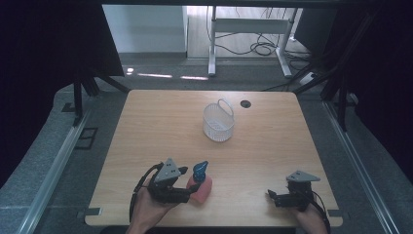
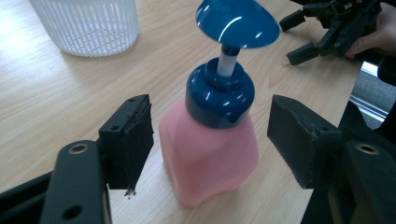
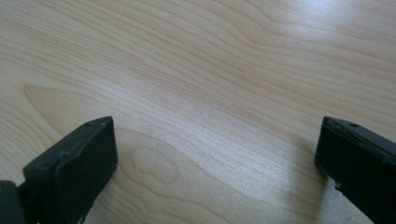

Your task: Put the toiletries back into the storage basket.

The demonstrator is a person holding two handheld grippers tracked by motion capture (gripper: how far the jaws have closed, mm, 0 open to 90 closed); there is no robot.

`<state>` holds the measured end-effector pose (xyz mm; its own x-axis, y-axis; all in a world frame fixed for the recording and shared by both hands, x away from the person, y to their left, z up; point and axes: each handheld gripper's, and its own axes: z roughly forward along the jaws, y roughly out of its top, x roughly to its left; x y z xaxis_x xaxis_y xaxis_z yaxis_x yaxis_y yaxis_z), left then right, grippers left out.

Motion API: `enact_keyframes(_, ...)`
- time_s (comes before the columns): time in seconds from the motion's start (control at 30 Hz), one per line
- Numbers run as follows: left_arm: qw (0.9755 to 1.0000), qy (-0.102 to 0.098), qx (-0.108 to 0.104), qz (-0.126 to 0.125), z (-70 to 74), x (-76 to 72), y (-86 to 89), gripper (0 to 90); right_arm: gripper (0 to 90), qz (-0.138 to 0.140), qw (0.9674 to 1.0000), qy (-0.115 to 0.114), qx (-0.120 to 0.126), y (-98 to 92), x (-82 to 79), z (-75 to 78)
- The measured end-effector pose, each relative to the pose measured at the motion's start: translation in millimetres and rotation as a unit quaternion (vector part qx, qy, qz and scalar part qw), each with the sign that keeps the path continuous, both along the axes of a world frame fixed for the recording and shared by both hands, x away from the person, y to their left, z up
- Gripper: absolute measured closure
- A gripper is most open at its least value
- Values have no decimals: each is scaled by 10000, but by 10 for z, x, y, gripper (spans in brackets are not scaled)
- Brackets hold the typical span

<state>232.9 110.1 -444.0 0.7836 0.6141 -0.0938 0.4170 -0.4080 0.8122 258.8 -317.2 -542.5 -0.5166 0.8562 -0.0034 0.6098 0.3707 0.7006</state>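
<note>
Bottle position: your pink soap bottle (image 2: 208,154) stands on the wooden table (image 1: 160,122), at the near edge left of the middle, between the 2 jaws of your left gripper (image 2: 210,140).
Bottle axis: its long axis runs upright, base on the wood and pump on top; in the left gripper view it leans slightly, which may be the camera angle.
Pump direction: the blue pump head (image 2: 236,22) tilts up and toward the far side of the table, roughly toward the basket (image 1: 218,121).
Left gripper: jaws part-way in on either side of the bottle body; a gap shows at each pad, so nothing is clamped.
Right gripper: your right gripper (image 1: 278,197) rests low at the near right edge, jaws spread wide over bare wood, holding nothing.
Surroundings: the white basket stands well apart past the middle; a dark round hole (image 1: 245,104) lies just beyond it.
Obstructions: the wood between bottle and basket lies open.
Materials: matte, soft-looking pink body; glossy blue collar and pump; white slatted plastic basket with 1 loop handle; pale wood-grain tabletop.
</note>
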Motion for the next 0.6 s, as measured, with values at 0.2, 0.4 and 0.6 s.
enact_keyframes(0.2,10000,-7,37,-69,11,51,-84,362,0,2,10000,-1,-1,0,0,0)
enact_keyframes(0.4,9999,-11,68,-95,10,88,-153,418,0,4,10000,-1,-1,0,0,0)
enact_keyframes(0.6,9999,1,68,-110,-7,123,-203,460,0,8,10000,-2,0,1,0,0)
